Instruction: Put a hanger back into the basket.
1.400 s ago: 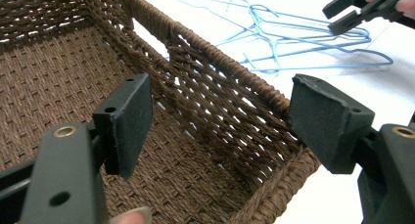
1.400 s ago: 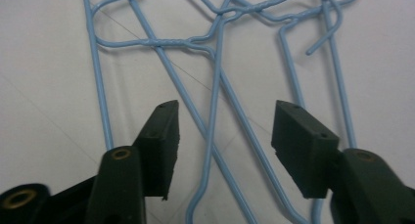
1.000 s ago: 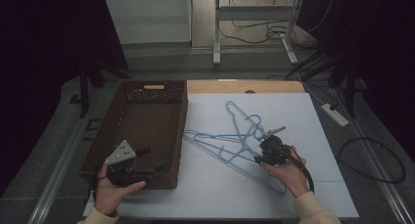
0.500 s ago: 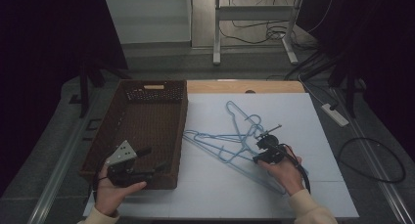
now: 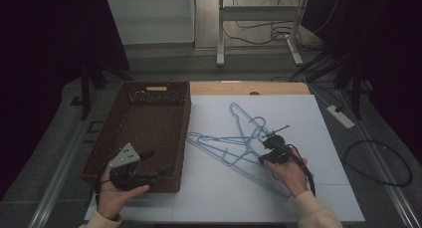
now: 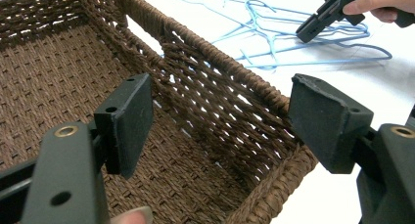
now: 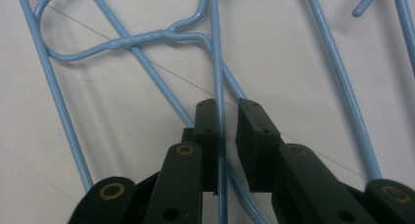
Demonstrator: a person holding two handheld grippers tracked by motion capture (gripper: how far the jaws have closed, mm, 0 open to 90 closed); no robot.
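Note:
A few light-blue wire hangers (image 5: 234, 143) (image 6: 274, 28) lie tangled on the white table cover, just right of a brown wicker basket (image 5: 185, 123) (image 6: 220, 57). My right gripper (image 5: 264, 149) (image 7: 226, 121) rests low on the heap. Its jaws have just been closing, with one hanger wire (image 7: 218, 62) running between them. The left pad touches the wire, and a narrow gap shows at the right pad. My left gripper (image 5: 157, 163) (image 6: 220, 121) stands wide open at the basket's near right corner, one jaw inside the wall and one outside, holding nothing.
The white cover (image 5: 298, 113) spreads over the table, with a wooden strip (image 5: 249, 87) at its back edge. A power strip (image 5: 341, 116) and cables (image 5: 378, 163) lie on the floor to the right. The basket's floor is bare.
The right gripper's jaws have narrowed around the hanger wire, and that hand has shifted slightly. The left hand and gripper have stayed put.

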